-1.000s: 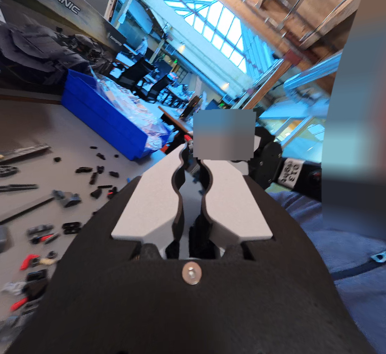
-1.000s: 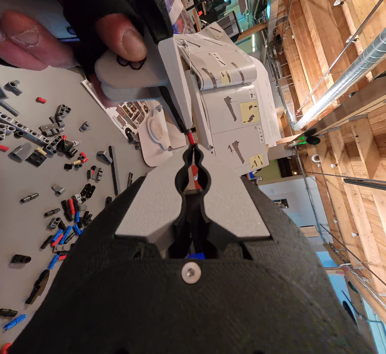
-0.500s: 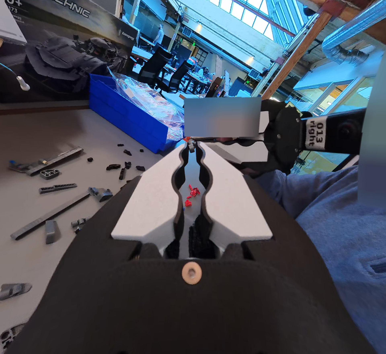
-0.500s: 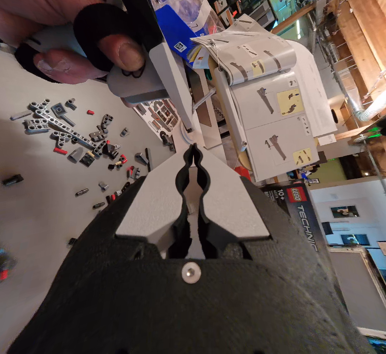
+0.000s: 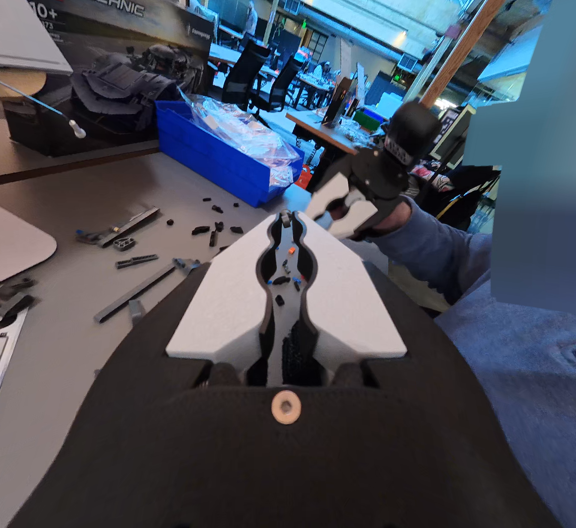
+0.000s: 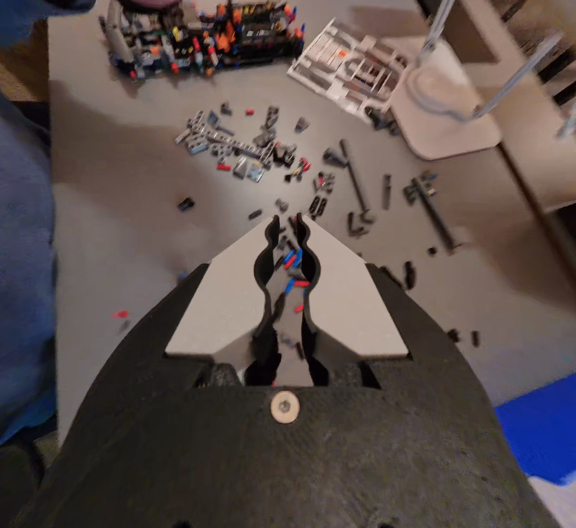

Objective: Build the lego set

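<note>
On the table (image 6: pixel 124 232) stand 1 part-built model (image 6: pixel 212 39), 1 sticker sheet (image 6: pixel 346 73) and 1 blue bin (image 5: pixel 218 151) with clear bags. 1 set box (image 5: pixel 109 54) stands behind it. 2 grippers show: left gripper (image 5: pixel 285 216), right gripper (image 6: pixel 286 216). Loose pieces (image 6: pixel 237 151) are too many and too blurred to count.

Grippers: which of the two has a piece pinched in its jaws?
The left gripper: a small grey piece sits pinched at its tips. The right gripper has jaws apart, holding nothing.

Matt grey tabletop (image 6: pixel 131 207), glossy blue plastic bin (image 5: pixel 218 154), crinkled clear bags (image 5: pixel 237 129)
</note>
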